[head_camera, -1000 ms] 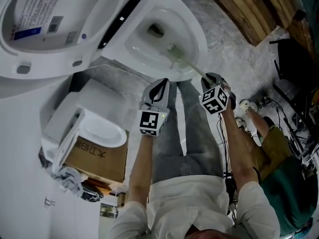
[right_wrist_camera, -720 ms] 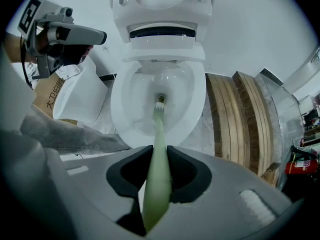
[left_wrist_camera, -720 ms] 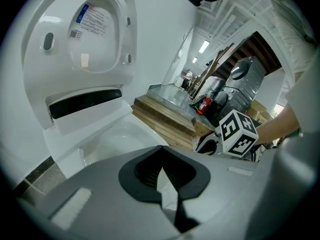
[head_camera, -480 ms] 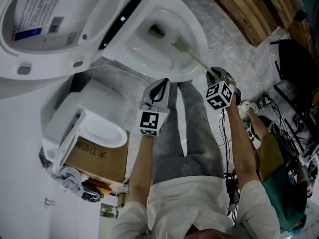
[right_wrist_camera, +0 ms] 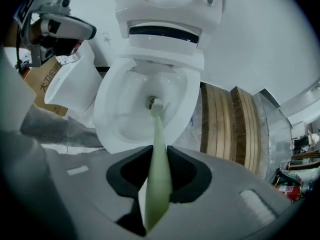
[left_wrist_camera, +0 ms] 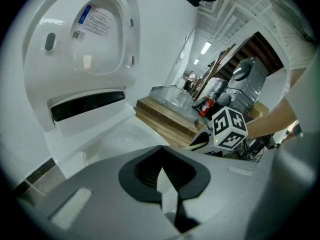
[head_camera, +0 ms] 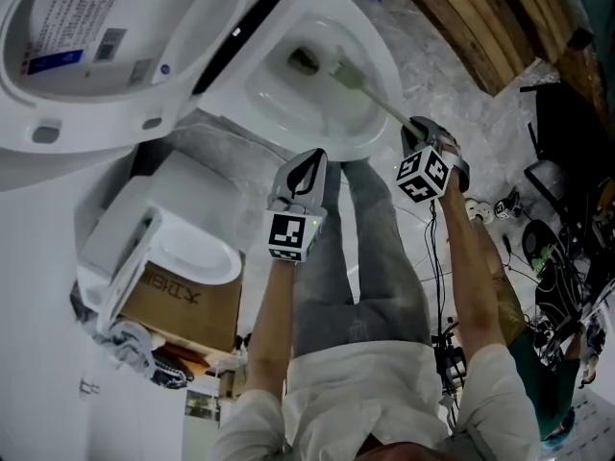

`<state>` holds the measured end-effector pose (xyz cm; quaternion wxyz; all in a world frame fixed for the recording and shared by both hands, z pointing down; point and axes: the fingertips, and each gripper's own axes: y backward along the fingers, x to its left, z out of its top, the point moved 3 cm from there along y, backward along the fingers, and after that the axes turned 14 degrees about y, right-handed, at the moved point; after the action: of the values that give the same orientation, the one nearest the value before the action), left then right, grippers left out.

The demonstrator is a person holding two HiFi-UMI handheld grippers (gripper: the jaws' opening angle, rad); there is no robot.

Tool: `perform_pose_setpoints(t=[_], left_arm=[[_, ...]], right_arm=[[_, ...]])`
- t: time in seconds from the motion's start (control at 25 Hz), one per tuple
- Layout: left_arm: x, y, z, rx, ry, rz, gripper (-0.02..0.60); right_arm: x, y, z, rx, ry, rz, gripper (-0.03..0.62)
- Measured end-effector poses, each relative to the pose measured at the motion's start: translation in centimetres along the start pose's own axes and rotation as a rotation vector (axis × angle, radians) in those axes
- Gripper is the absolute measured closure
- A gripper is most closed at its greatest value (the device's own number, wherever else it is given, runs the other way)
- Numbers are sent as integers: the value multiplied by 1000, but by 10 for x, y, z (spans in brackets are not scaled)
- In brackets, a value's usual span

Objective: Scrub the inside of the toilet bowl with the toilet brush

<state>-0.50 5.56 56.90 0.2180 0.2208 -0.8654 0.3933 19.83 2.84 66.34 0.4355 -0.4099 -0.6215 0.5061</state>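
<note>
The white toilet bowl (head_camera: 377,54) stands open with its lid (head_camera: 86,27) raised. A pale green toilet brush (right_wrist_camera: 159,154) reaches into it. Its head (right_wrist_camera: 156,104) lies low in the bowl right beside the drain hole (right_wrist_camera: 149,102). My right gripper (right_wrist_camera: 159,146) is shut on the brush handle, just outside the bowl's rim (head_camera: 415,128). My left gripper (head_camera: 314,157) hovers by the front rim with the jaws together and nothing between them (left_wrist_camera: 162,147). The right gripper's marker cube (left_wrist_camera: 229,128) shows in the left gripper view.
The holder's grey trouser legs (head_camera: 360,257) stand in front of the bowl. A white tub (head_camera: 183,248) on a cardboard box (head_camera: 183,305) sits at the left. Wooden planks (head_camera: 471,17) lie behind the toilet, and cables and gear (head_camera: 548,277) clutter the floor at the right.
The brush head has slid from the near wall of the bowl deeper, up to the drain. My right gripper moved slightly forward and right. The left gripper stayed put. A bystander at right has left.
</note>
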Motion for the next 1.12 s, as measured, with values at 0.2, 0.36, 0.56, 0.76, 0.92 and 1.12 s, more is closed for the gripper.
perform_pose_setpoints(t=[0.2, 0.36, 0.56, 0.76, 0.92, 1.12], left_arm=[[5, -5, 5, -9, 10, 9, 563], [12, -10, 8, -11, 17, 17, 563], [18, -18, 13, -14, 16, 29, 563], [22, -25, 18, -24, 25, 31, 563], [24, -27, 21, -30, 36, 33, 563], [28, -25, 20, -30, 48, 39, 563]], right_arm=[[-14, -6, 8, 9, 75, -23, 505], [-25, -13, 18, 12, 131, -38, 505], [-38, -20, 30, 6, 166, -58, 505], [-49, -25, 43, 1, 189, -73, 505], [-57, -32, 52, 5, 200, -69, 505], [-66, -39, 64, 16, 193, -44, 505]])
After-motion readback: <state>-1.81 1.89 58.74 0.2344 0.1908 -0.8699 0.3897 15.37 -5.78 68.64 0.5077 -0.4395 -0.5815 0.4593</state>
